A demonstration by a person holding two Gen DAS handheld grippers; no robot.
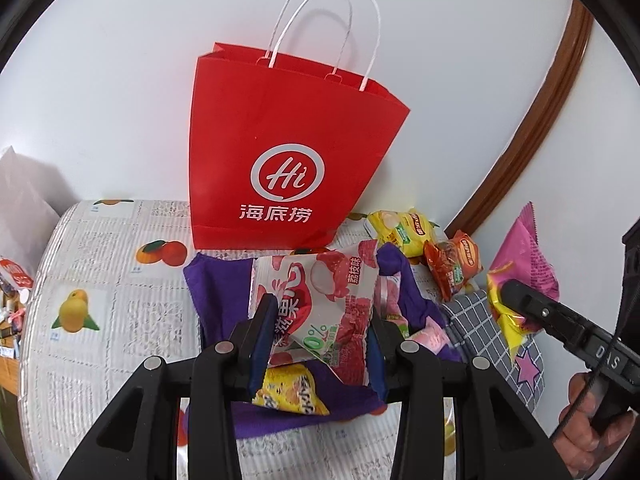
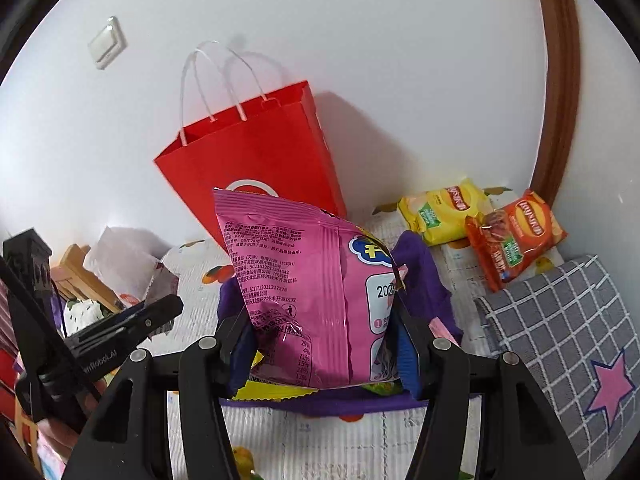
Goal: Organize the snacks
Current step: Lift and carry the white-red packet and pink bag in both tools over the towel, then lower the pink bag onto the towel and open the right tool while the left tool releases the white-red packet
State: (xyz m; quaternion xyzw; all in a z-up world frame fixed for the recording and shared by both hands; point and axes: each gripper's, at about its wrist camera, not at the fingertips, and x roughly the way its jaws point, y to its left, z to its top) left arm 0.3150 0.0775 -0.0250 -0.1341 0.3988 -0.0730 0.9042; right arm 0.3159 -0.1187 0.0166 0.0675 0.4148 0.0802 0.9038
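Observation:
My left gripper (image 1: pixel 316 344) is shut on a white and red lychee snack packet (image 1: pixel 320 308), held above a purple cloth bin (image 1: pixel 216 292) that holds a yellow snack packet (image 1: pixel 288 392). My right gripper (image 2: pixel 320 356) is shut on a pink snack bag (image 2: pixel 312 292); it also shows in the left wrist view (image 1: pixel 524 264), held to the right of the bin. A red paper bag (image 1: pixel 288 148) with white handles stands upright behind the bin, against the wall. It shows open-topped in the right wrist view (image 2: pixel 256 156).
A yellow chip packet (image 2: pixel 448 210) and an orange chip packet (image 2: pixel 516 236) lie at the back right by the wall. A grey checked cloth bin with a pink star (image 2: pixel 560 328) sits at the right. The table (image 1: pixel 100 280) has a fruit-print cover. Clutter lies at its left edge.

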